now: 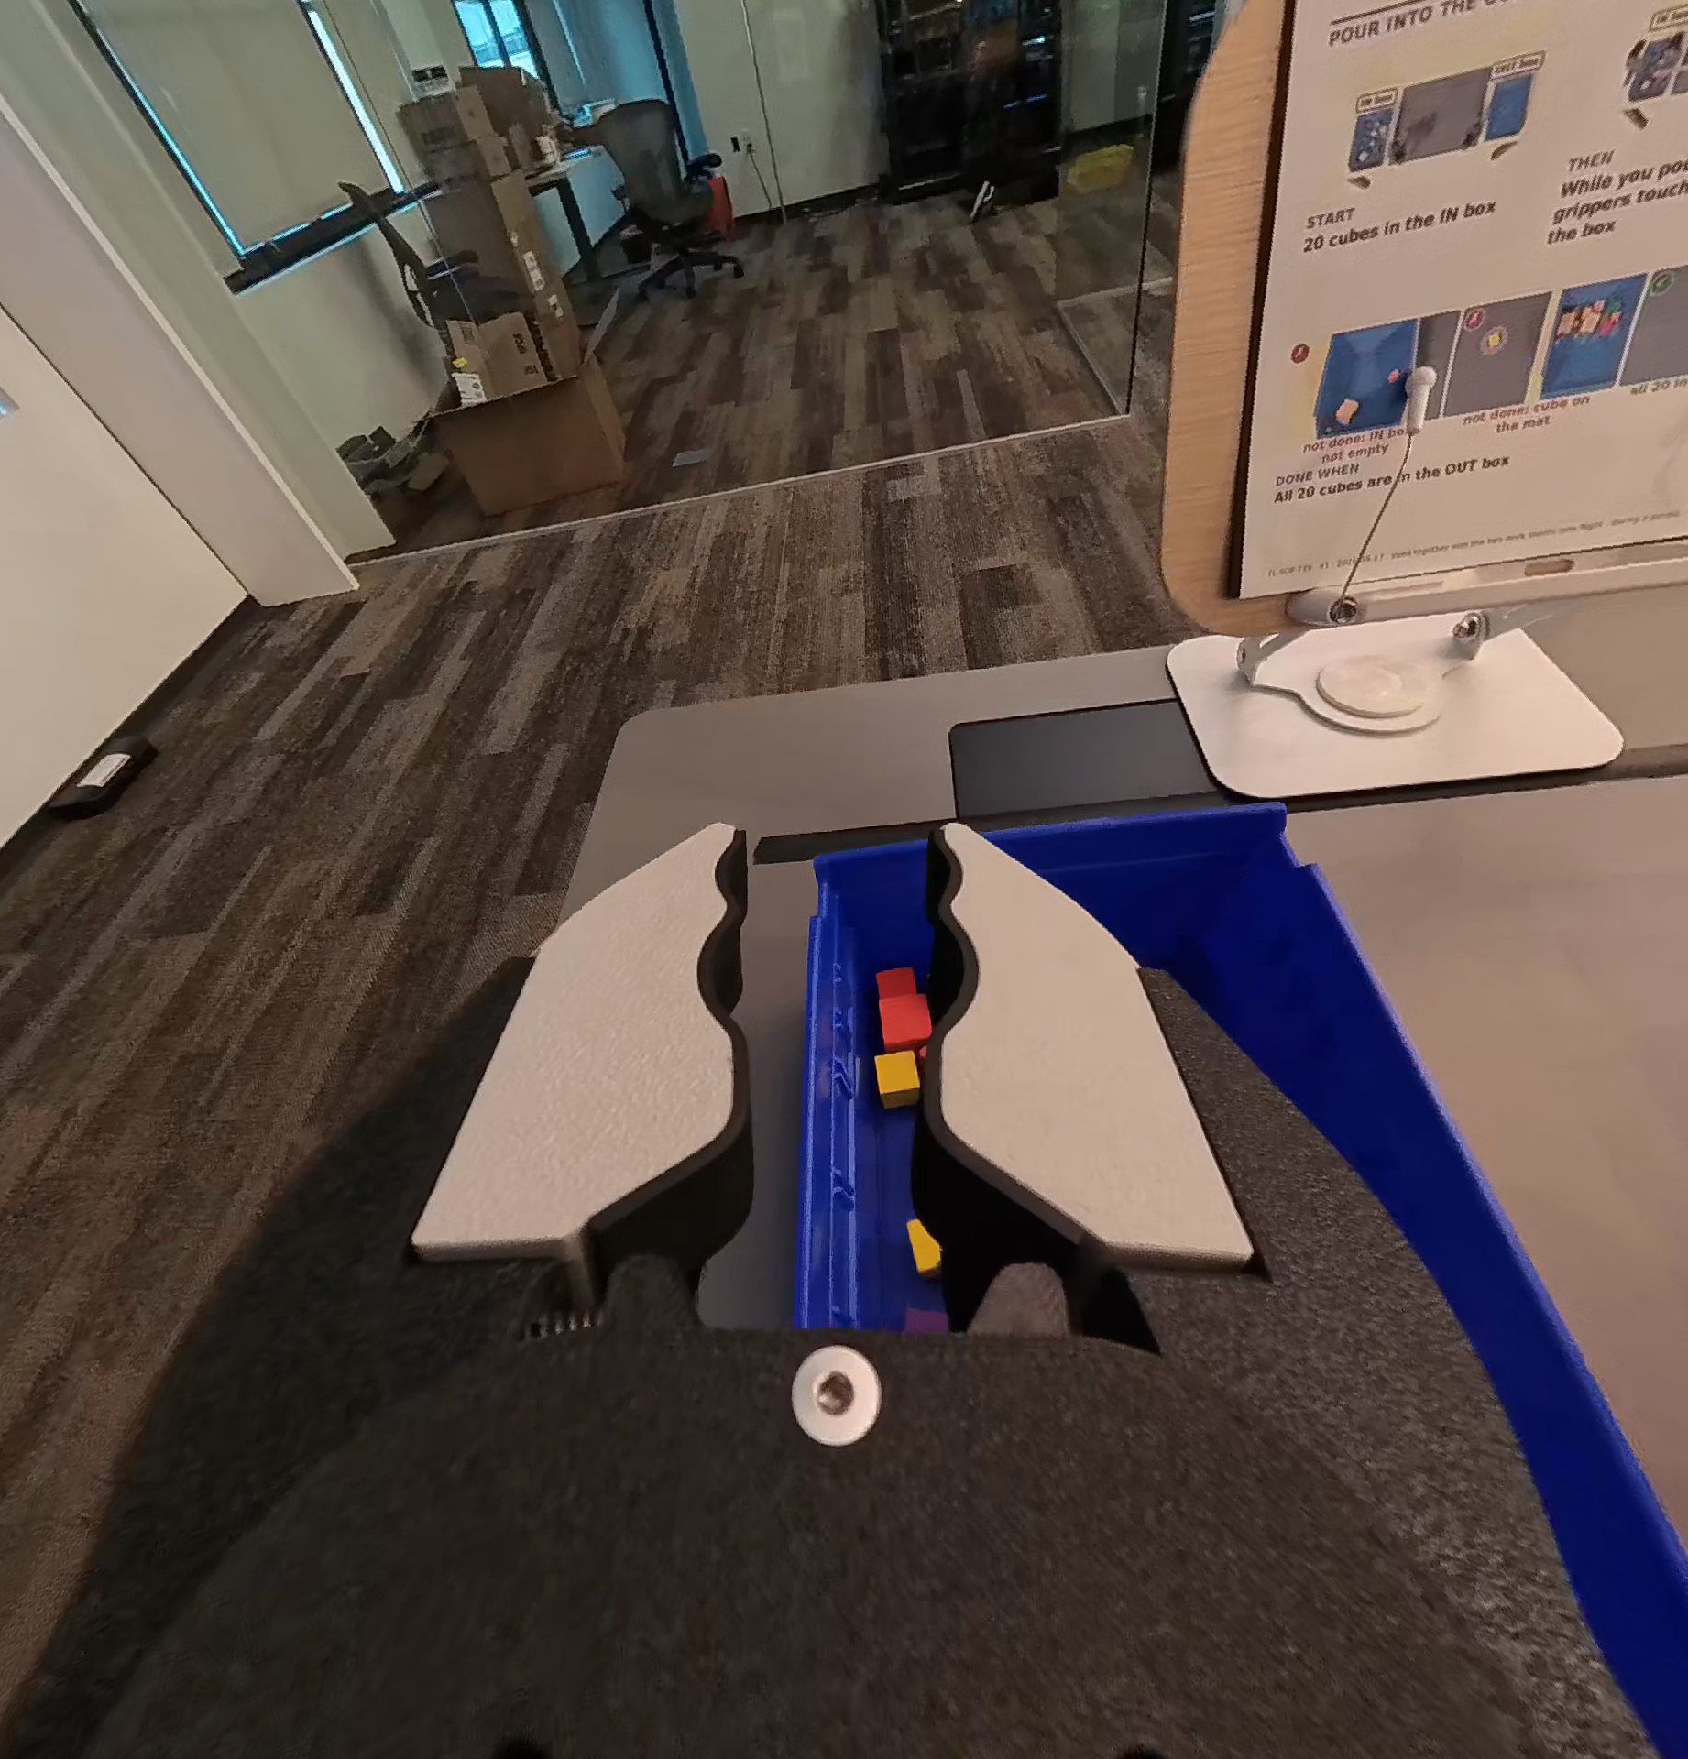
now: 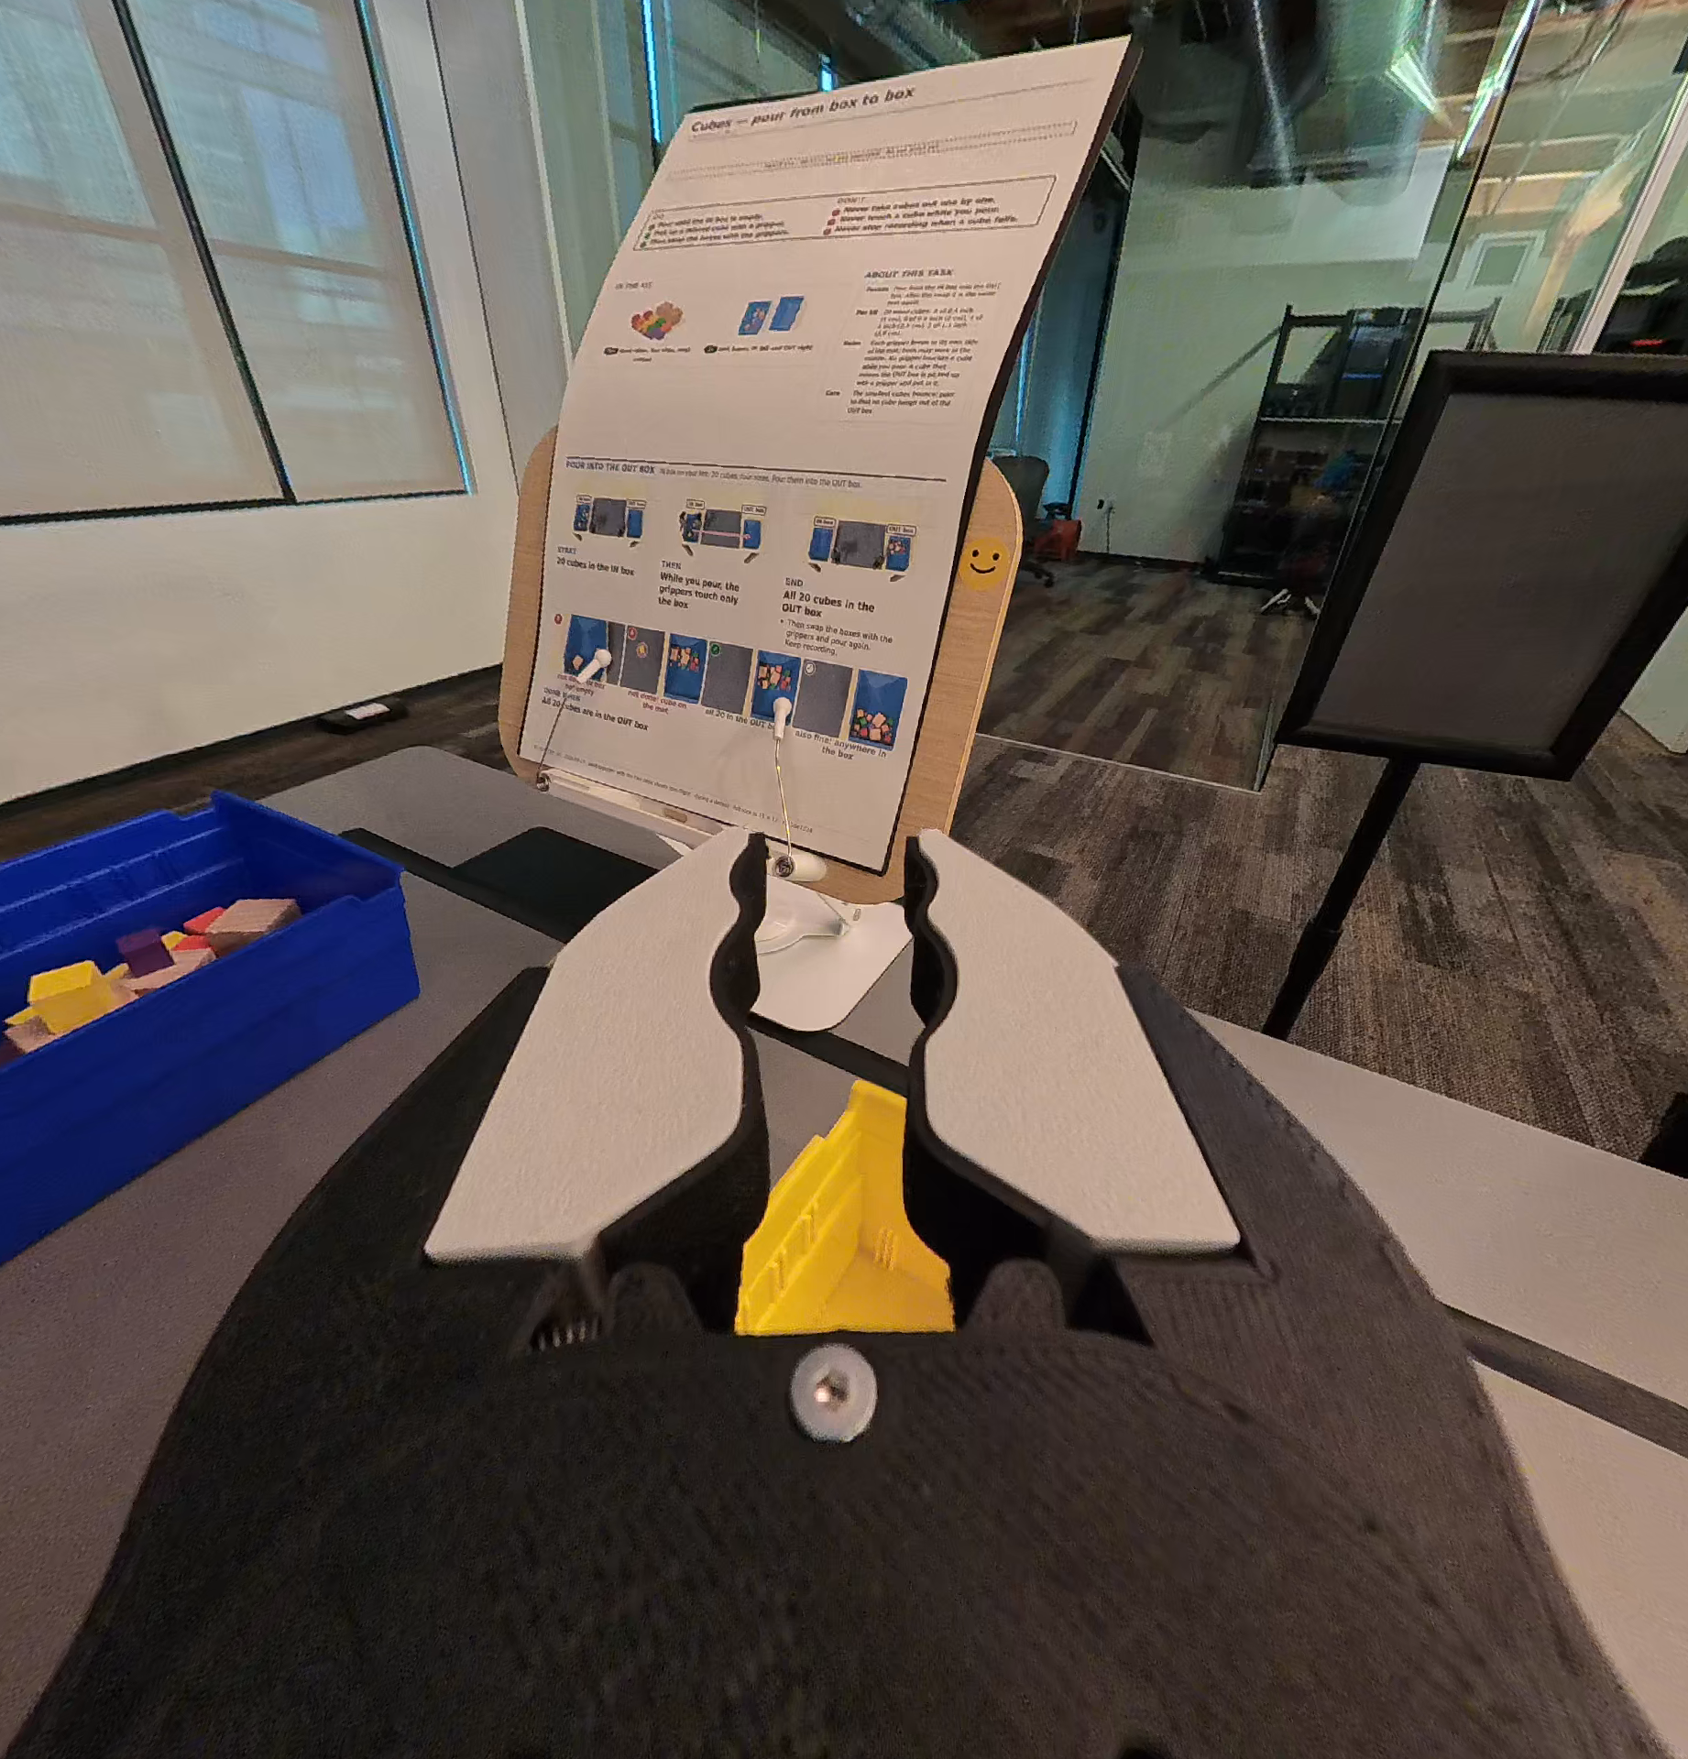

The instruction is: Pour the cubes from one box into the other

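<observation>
Your left tongs straddle the blue box's left wall, not visibly clamped, and your right tongs pinch the yellow box's wall, so grip firmly before tipping the cubes slowly over the desk.
</observation>
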